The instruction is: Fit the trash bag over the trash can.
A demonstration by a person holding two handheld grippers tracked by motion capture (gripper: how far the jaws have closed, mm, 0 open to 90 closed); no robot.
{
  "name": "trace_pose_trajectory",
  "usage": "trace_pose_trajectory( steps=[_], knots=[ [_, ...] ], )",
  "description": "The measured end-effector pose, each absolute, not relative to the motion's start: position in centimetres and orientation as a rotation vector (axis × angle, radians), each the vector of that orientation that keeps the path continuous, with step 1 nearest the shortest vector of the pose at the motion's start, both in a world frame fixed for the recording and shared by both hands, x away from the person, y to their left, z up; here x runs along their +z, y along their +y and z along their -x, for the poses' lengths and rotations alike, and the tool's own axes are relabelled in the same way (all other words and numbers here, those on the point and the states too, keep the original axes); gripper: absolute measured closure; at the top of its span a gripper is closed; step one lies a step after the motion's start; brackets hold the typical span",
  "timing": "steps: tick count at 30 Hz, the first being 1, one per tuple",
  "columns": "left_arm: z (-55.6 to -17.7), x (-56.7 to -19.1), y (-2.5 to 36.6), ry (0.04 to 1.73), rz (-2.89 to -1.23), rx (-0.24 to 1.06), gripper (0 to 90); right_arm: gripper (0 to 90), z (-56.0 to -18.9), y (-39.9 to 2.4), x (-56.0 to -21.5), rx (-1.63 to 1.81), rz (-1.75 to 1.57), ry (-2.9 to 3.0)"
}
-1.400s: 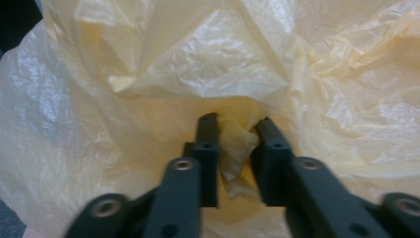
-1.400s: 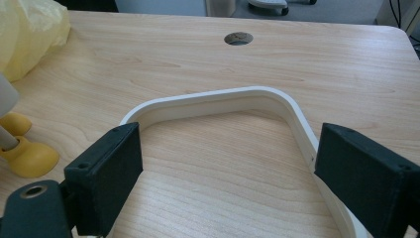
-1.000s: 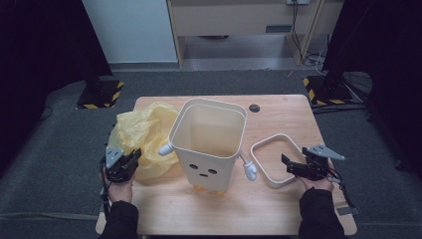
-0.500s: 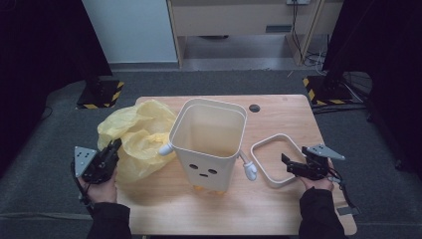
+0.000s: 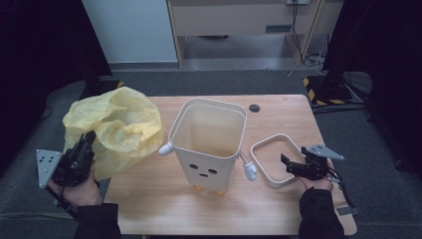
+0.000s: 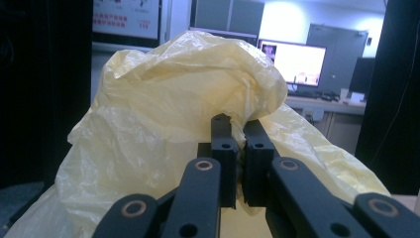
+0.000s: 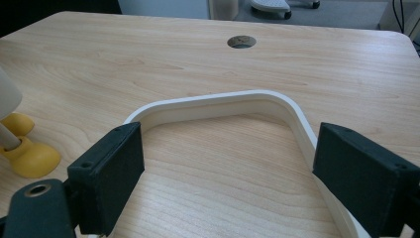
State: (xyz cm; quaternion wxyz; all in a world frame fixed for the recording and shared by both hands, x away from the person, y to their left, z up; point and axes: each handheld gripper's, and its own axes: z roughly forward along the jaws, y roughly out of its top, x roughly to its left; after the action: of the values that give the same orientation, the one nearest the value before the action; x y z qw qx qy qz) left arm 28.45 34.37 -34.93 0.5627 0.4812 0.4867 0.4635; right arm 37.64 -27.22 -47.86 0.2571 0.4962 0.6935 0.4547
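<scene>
Desk [image 5: 278,107] in the high view carries a white bin [image 5: 209,144], the yellow bag [image 5: 117,127] lifted beside it; left gripper [image 6: 236,148] pinches that bag tight; right gripper [image 7: 228,163] gapes around the white ring [image 7: 223,106], holding nothing.

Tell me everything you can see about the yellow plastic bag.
The yellow bag is thin, translucent, crinkled plastic, puffed up and lifted at the table's left edge, left of the white bin. The left gripper pinches a fold of it between shut jaws, and the film billows above and around them.
</scene>
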Motion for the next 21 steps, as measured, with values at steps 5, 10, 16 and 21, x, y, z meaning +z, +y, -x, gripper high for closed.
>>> trace_pose_trajectory(
  steps=[5,10,16,21],
  knots=[
    [-27.2,-33.3,34.9,1.113,-1.070,1.132,86.3,12.6,-37.6,-27.2,-47.9,1.235,-1.346,1.881],
    [-26.0,-31.7,35.4,1.077,-0.986,1.124,86.3,12.6,-37.6,-27.2,-47.8,1.232,-1.345,1.881],
    [-24.7,-29.7,34.3,1.000,-0.954,1.131,86.3,12.6,-37.6,-27.2,-47.9,1.230,-1.344,1.880],
    [-23.8,-27.8,33.5,0.930,-0.896,1.122,86.3,12.6,-37.6,-27.3,-47.8,1.231,-1.343,1.874]
  ],
)
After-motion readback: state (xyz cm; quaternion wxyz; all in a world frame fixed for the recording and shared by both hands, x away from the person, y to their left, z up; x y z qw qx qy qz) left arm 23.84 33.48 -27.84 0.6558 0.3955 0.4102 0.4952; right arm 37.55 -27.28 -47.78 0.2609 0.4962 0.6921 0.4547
